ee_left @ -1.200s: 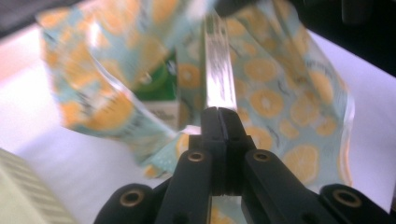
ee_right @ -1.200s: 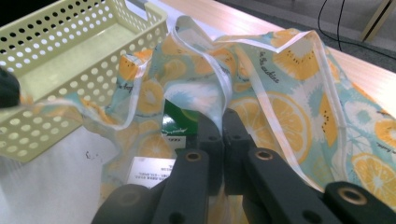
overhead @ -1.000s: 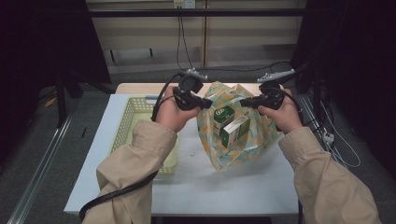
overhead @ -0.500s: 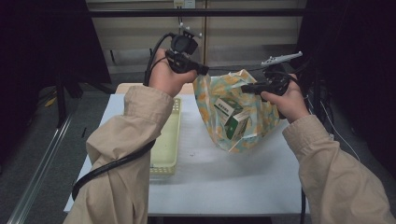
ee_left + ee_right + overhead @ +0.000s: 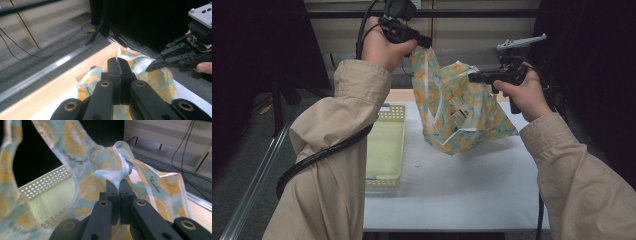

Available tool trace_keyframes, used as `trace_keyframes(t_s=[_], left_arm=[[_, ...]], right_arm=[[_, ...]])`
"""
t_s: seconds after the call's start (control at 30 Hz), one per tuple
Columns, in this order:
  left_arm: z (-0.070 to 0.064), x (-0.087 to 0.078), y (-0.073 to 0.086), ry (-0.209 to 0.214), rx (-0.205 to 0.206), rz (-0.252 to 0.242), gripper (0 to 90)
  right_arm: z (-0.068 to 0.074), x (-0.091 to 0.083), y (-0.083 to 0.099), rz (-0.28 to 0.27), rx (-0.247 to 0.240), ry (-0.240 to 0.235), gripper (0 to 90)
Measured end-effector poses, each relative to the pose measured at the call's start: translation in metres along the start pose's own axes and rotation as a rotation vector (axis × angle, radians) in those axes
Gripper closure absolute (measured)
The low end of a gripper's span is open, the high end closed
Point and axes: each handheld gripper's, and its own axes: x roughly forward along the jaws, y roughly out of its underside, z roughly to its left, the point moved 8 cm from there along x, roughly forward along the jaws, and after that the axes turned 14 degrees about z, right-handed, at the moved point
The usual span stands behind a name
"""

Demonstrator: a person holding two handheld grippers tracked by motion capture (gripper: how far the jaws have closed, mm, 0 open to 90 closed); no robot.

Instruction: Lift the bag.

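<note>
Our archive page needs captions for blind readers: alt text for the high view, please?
Two hand-held grippers, left higher than right, each pinch an edge of a lemon-print bag, holding it above a white table beside a pale yellow basket.

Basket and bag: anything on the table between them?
Nothing: in the high view, bare white table separates the basket from the lifted bag.

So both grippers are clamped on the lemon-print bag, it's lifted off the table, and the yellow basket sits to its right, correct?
Not quite: in the high view the yellow basket sits to the left of the lemon-print bag. The rest holds: left gripper and right gripper both clamp it, lifted above the table.
</note>
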Motion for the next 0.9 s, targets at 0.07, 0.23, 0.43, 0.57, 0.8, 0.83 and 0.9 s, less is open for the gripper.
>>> trace_keyframes(t_s=[0.07, 0.23, 0.43, 0.57, 0.8, 0.83, 0.9], left_arm=[[0.005, 0.006, 0.011, 0.005, -0.013, 0.014, 90.0], [0.017, 0.017, 0.040, 0.022, -0.031, 0.040, 90.0], [0.032, 0.025, 0.080, 0.023, -0.105, 0.044, 54.1], [0.034, 0.030, 0.105, 0.028, -0.113, 0.044, 38.7], [0.033, 0.048, 0.148, 0.071, -0.119, 0.036, 20.4], [0.032, 0.051, 0.153, 0.076, -0.119, 0.037, 19.9], [0.032, 0.056, 0.162, 0.082, -0.116, 0.037, 17.0]], right_arm=[[0.002, 0.010, 0.006, 0.020, 0.000, -0.004, 89.4], [0.010, 0.033, 0.020, 0.037, 0.017, -0.054, 66.8], [0.018, 0.029, 0.031, 0.050, 0.027, -0.027, 28.3], [0.019, 0.018, 0.048, 0.051, 0.017, -0.014, 25.7], [0.016, 0.016, 0.090, 0.094, -0.004, 0.019, 23.8], [0.015, 0.017, 0.096, 0.101, -0.011, 0.031, 23.7], [0.014, 0.019, 0.108, 0.117, -0.029, 0.042, 23.2]])
